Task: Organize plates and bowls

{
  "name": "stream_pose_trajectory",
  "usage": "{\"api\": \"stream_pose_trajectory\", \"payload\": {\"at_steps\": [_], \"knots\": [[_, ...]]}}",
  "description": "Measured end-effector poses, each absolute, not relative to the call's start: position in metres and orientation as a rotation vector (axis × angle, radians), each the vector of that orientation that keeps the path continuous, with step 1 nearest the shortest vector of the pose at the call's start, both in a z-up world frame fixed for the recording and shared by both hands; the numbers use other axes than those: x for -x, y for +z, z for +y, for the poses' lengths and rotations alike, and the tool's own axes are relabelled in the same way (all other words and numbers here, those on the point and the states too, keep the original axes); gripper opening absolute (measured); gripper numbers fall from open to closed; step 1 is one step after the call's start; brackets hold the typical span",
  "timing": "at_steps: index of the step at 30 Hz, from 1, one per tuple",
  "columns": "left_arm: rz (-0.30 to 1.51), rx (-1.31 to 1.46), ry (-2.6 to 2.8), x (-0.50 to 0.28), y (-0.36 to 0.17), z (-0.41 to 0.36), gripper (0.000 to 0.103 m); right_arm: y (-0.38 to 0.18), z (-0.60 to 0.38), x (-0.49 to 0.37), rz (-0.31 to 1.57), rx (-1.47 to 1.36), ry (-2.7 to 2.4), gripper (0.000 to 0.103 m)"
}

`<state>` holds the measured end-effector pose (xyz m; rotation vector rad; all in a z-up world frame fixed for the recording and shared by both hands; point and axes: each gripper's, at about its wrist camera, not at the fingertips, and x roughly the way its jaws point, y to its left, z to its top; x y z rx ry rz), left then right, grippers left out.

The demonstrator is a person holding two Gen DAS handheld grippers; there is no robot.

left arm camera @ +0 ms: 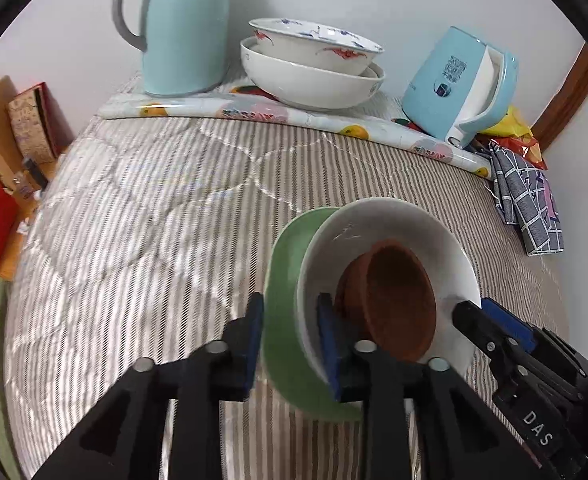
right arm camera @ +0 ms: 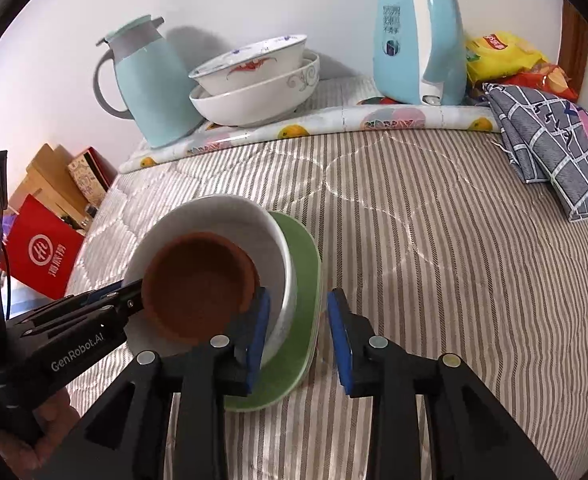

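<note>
Risk: the stack, i.e. the flat green plate (right arm camera: 300,276) w/ the white ceramic bowl (right arm camera: 214,216) and the small brown clay bowl (right arm camera: 198,284) nested on top, sits on the soft striped quilt of the bed (right arm camera: 414,240), so a claw pad dragging on a rim while pulling away could tip it or slide the bowls off. The left claw (left arm camera: 290,344) is partly spread, its pads each side of the plate and white bowl rims, apparently not pressing. The right claw (right arm camera: 300,334) is also partly spread around the same rims on the opposite side, gripping nothing.
</note>
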<state>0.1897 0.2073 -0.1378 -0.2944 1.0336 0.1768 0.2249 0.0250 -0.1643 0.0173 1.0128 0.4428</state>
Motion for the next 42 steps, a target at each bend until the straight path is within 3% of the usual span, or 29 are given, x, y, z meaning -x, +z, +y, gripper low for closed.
{"api": "stream_pose_trajectory", "payload": {"at_steps": [4,7,10,13,17,25,29,32,37,42], "knots": [[0.992,0.285,0.193,-0.172,-0.121,0.202,0.029,-0.153,0.015,-0.208,0.989,-0.014,0.442,0.036],[0.953,0.269,0.195,-0.157,-0.107,0.194,0.030,-0.142,0.004,-0.195,0.974,0.014,0.426,0.045],[0.901,0.250,0.201,-0.141,-0.091,0.180,0.047,-0.129,-0.016,-0.182,0.935,0.017,0.402,0.047],[0.853,0.222,0.206,-0.126,-0.077,0.163,0.050,-0.116,-0.040,-0.169,0.911,-0.003,0.373,0.048],[0.799,0.207,0.184,-0.106,-0.058,0.138,0.062,-0.100,-0.066,-0.149,0.879,0.019,0.313,0.049],[0.721,0.174,0.170,-0.068,-0.037,0.092,0.069,-0.076,-0.104,-0.110,0.828,0.011,0.240,0.050],[0.716,0.166,0.159,-0.053,-0.034,0.076,0.072,-0.067,-0.122,-0.089,0.783,-0.020,0.222,0.073],[0.707,0.150,0.157,-0.041,-0.032,0.066,0.073,-0.061,-0.133,-0.075,0.760,-0.036,0.225,0.085],[0.685,0.141,0.173,-0.024,-0.029,0.059,0.081,-0.058,-0.142,-0.060,0.736,-0.015,0.199,0.093],[0.679,0.139,0.181,-0.015,-0.028,0.055,0.082,-0.056,-0.141,-0.048,0.715,0.039,0.174,0.094]]}}
